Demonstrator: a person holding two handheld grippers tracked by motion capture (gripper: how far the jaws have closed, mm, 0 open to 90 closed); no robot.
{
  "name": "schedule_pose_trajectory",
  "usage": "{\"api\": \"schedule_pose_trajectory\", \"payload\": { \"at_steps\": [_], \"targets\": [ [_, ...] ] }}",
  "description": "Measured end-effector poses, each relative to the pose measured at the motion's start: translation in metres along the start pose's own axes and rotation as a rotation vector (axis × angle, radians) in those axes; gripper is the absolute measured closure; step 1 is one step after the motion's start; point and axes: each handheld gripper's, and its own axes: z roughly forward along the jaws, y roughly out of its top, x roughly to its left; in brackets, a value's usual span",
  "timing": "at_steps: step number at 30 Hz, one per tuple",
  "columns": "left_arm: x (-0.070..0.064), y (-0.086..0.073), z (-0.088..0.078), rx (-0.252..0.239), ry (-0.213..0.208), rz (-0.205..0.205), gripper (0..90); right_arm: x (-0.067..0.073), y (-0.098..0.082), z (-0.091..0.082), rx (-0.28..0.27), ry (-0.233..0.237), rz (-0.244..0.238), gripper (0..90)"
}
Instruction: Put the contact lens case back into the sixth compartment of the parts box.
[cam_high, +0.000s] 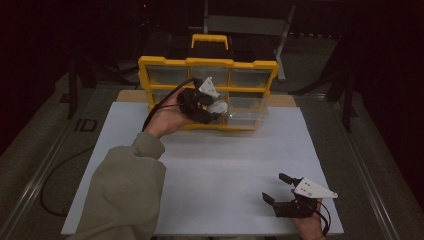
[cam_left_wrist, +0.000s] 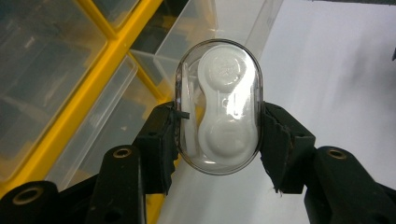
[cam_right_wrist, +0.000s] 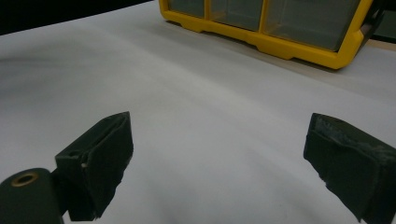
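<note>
A: Right up close, the left gripper (cam_left_wrist: 217, 128), its black fingers (cam_left_wrist: 161, 144) clenched on a clear oval capsule (cam_left_wrist: 218, 105) with a white contact lens case (cam_left_wrist: 226, 109) inside. Pads press on both long sides.

B: And from above it's held in the air just in front of the yellow drawer organizer (cam_high: 207, 62), next to a clear drawer (cam_high: 247, 116) that looks pulled out on the right of the bottom row.

A: So I'd judge it's either going in or coming out. What matters here?

B: Slick, rounded plastic. It could squirt out of the pads, so keep the squeeze steady, keep the capsule level and clear the drawer's thin wall before any turn.

A: Textures?

B: Glossy see-through shell, matte white case with two round lobes and a narrow waist. The organizer is a hard yellow frame around cloudy clear bins. The counter (cam_high: 215, 185) wears a smooth white sheet.

A: The right gripper (cam_high: 282, 192)?

B: Parked low near the front right corner, fingers (cam_right_wrist: 100, 158) spread wide, nothing between them.
</note>
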Motion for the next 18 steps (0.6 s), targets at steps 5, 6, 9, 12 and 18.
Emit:
{"api": "schedule_pose_trajectory", "payload": {
  "at_steps": [5,6,9,12,18],
  "targets": [
    [0.002,0.007,0.005,0.007,-0.005,0.002,49.6,0.000,0.000,0.000,0.000,0.000,0.000,8.1],
    [0.002,0.008,0.006,0.012,-0.006,0.004,49.7,0.000,0.000,0.000,0.001,0.002,0.005,8.0],
    [0.004,0.013,0.010,0.015,-0.013,0.008,49.6,0.000,0.000,0.000,0.000,0.003,0.007,8.0],
    [0.005,0.018,0.013,0.013,-0.020,0.012,49.6,0.000,0.000,0.000,0.002,0.004,0.005,8.0],
    [0.005,0.028,0.020,0.018,-0.025,0.018,49.6,0.000,0.000,0.000,-0.001,0.006,0.004,8.1]
  ]
}}
